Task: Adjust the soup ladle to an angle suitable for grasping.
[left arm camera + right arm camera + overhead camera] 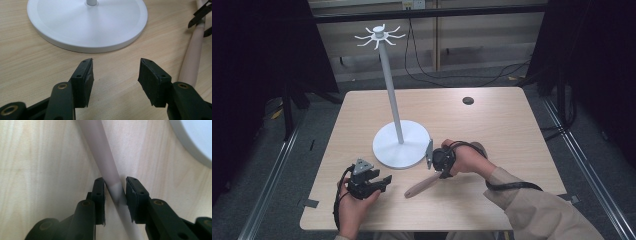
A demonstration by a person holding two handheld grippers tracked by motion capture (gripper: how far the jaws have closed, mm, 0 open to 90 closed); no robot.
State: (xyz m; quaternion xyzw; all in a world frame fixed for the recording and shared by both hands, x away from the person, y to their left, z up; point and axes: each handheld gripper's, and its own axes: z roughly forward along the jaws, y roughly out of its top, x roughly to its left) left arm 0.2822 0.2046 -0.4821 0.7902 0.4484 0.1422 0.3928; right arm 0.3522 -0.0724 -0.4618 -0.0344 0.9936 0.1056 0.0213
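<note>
Wooden-handled utensil [424,184] lying flat on the counter [492,130] just beside the white stand [401,145], presumably for hanging. Right gripper [115,192] fingers pinching its handle; left gripper [115,75] fingers spread, idle nearby.

The wooden-handled spatula [424,183] is lying flat on the desk [502,130], its grey blade resting just beside the white stand base [392,147].

- Your left gripper [384,181]: bare light wooden table [492,130] between its jaws; round white stand base [87,25] blocks ahead.
- Wooden-handled utensil [422,186] lies across your right side.
- Tall white pole [391,90] obstructs mid-table crossings.
- Far right tabletop open, bar a small dark disc [468,100].
</note>
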